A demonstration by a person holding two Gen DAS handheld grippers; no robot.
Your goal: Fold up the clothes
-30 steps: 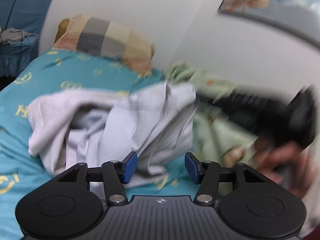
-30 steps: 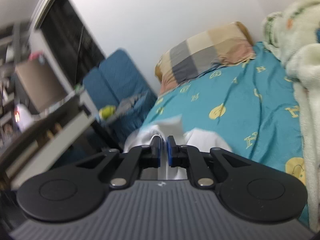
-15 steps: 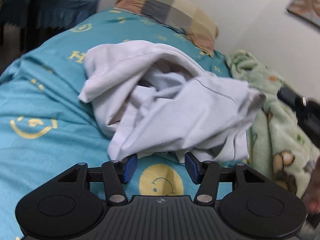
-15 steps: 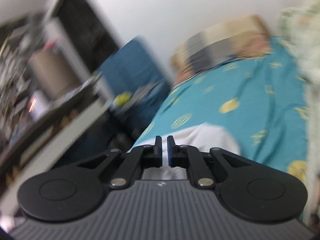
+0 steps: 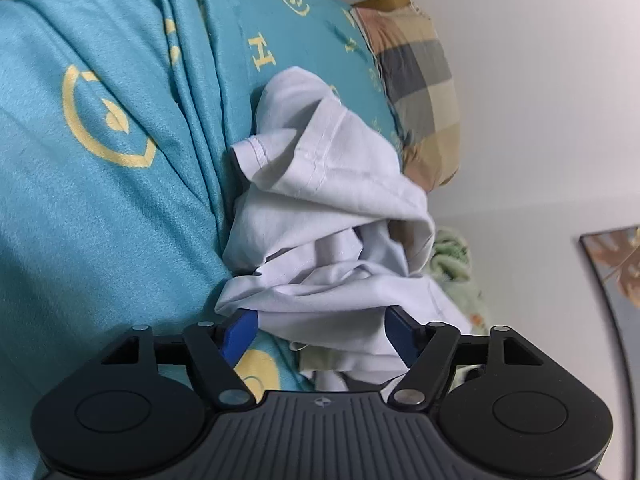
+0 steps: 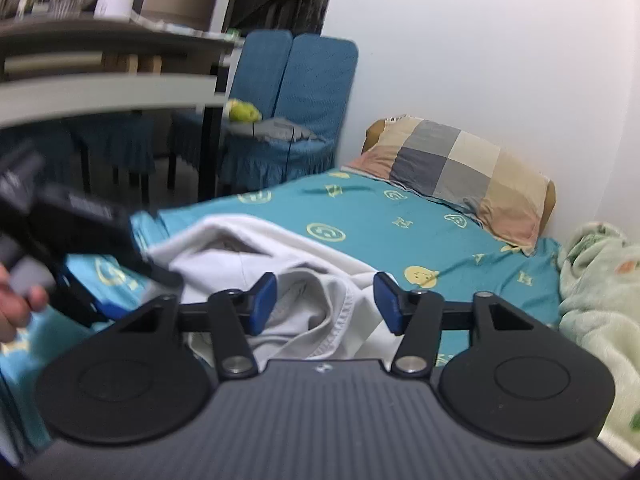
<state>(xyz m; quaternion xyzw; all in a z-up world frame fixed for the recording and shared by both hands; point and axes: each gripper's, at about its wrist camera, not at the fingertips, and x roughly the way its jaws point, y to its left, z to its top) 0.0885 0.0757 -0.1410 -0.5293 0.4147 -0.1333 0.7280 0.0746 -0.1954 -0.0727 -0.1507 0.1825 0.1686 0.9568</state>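
White cotton garment [image 5: 328,248], crumpled in a heap on the teal bedsheet with yellow smiley prints [image 5: 100,208], below the checked tan-and-grey pillow [image 6: 460,176]. Left gripper [image 5: 320,334] spread wide, blue pads at the heap's near edge, gripping nothing. Right gripper [image 6: 325,300] also wide, a stitched hem between its fingers, not pinched. Green fleece blanket [image 6: 600,280] to the right.

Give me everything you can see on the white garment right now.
The white garment is thin, soft-looking fabric with stitched hems, crumpled in a loose, unfolded heap on the teal bedsheet. Its near edge lies between the open left gripper's fingers; the open right gripper hovers over another hemmed fold. Neither visibly grips it.
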